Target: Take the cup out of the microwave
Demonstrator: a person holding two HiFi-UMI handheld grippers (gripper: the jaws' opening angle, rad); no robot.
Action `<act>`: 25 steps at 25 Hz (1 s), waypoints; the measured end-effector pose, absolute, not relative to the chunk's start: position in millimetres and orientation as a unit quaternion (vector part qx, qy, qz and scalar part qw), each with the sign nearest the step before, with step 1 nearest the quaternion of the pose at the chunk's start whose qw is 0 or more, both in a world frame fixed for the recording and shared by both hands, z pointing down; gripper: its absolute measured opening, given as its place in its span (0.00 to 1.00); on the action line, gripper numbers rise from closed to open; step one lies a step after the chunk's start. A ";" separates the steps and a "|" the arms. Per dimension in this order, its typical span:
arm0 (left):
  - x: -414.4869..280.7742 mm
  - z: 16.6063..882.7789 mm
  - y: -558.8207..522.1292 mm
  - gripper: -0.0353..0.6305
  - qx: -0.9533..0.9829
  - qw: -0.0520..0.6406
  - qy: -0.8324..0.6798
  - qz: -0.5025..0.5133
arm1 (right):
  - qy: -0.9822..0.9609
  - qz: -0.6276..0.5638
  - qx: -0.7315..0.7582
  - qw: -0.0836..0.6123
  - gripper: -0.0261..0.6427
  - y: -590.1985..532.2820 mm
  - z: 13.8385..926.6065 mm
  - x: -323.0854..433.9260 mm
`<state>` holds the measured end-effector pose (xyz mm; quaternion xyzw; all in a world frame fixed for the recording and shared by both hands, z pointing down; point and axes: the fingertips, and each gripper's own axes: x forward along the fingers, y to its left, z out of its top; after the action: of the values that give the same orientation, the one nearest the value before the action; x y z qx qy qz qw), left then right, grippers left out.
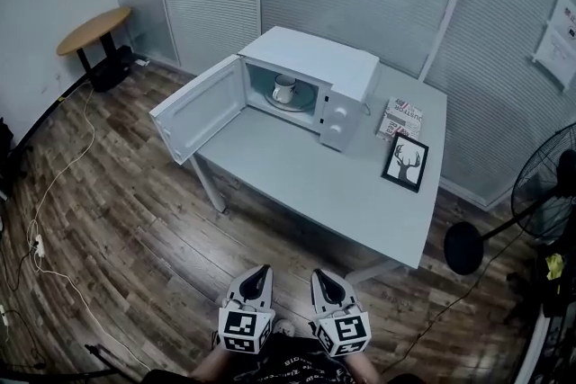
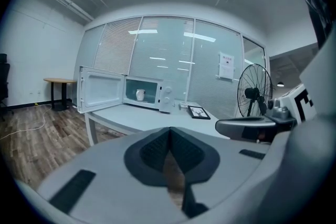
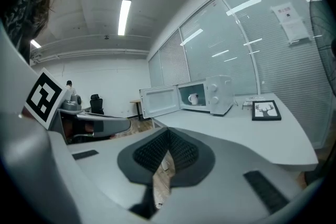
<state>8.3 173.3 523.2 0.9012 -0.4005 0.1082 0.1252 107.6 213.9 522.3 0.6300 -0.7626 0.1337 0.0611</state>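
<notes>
The cup (image 1: pixel 284 89) stood upright inside the microwave (image 1: pixel 310 58), on the plate (image 1: pixel 292 105) in its cavity, with the door (image 1: pixel 198 108) swung wide to the left. It lay straight ahead of us and well apart from both claws, with the whole depth of the counter (image 1: pixel 306 180) between. The left claw (image 1: pixel 260 271) and the right claw (image 1: pixel 322 275) hung side by side over the floor (image 1: pixel 135 238), short of the counter's near edge. Each had its jaws pressed together with nothing between them.

We judged neither claw much nearer, since the cup sat roughly on the line between the two. The open door jutted out on the left claw's side (so the right one seemed to have the freer way in). The cup's long axis ran vertical, so a level reach with spread jaws looked the fitting approach.

The head view gave us the layout from above and the plate under the cup. The two gripper views showed instead the cup's side through the opening and the pads meeting up close. The cup's handle was too small to place in any view.
</notes>
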 end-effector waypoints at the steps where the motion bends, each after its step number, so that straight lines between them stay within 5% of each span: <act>1: 10.9 523.8 168.3 0.06 0.902 0.126 -0.399 0.106 | -0.762 0.136 0.631 0.060 0.05 209.7 523.1 109.4; 25: 19.4 529.5 -48.4 0.06 0.923 0.131 -0.347 0.106 | -0.704 0.151 0.691 0.055 0.05 23.4 527.5 127.2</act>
<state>19.4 -48.4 529.5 0.9227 -0.3466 0.1065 0.1311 127.2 23.4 527.5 0.6915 -0.7042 0.1514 0.0554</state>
